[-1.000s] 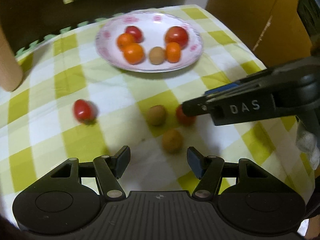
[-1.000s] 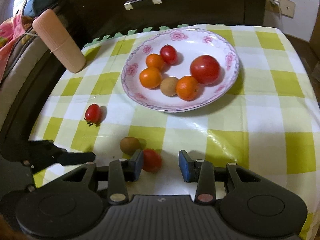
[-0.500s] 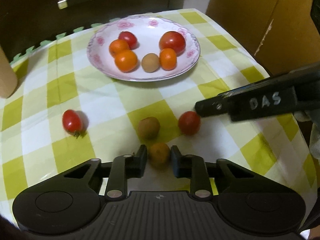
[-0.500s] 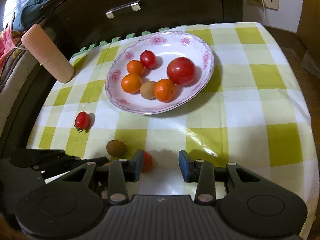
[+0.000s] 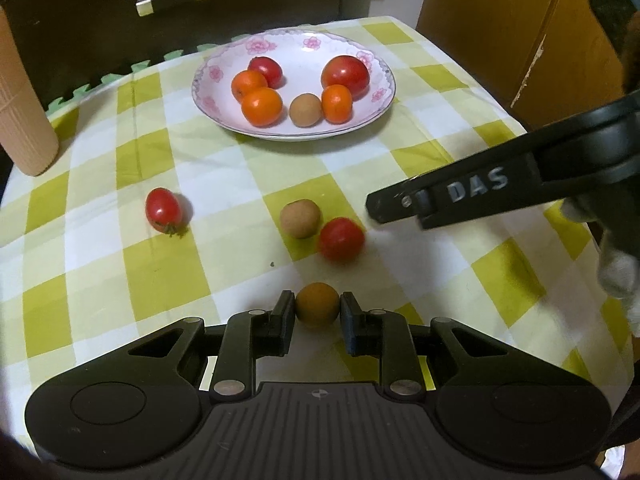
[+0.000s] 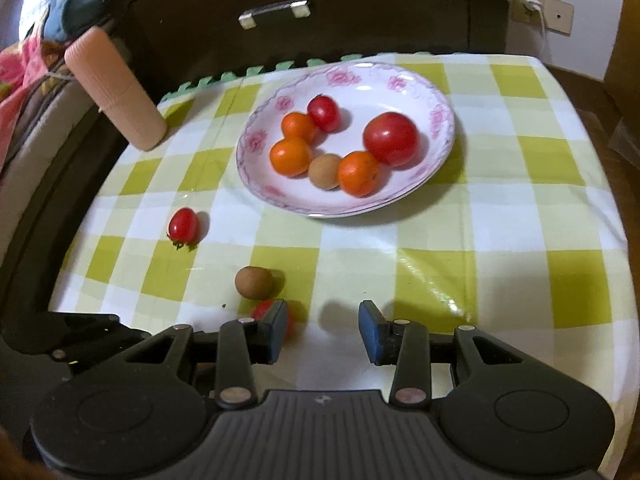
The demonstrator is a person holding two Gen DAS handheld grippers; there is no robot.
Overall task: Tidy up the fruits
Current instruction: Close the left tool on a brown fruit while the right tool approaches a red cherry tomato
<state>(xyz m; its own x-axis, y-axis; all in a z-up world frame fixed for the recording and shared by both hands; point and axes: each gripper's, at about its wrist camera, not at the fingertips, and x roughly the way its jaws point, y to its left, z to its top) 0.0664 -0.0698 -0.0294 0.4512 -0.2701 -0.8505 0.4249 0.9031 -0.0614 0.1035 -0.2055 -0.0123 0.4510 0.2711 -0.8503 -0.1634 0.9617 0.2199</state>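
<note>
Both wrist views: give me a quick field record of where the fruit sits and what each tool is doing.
plate: white floral-rimmed plate holding six fruits
loose on cloth: small red oval tomato, brown round fruit, round red tomato
left tool: shut on small orange-brown round fruit
right tool: open, holding nothing, round red tomato beside its left finger
surface: yellow-and-white checked tablecloth

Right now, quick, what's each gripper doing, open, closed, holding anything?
Left gripper: shut on the small brown fruit, pinched between its fingers.
Right gripper: open, holding nothing; a red tomato sits just outside its left finger.
</note>
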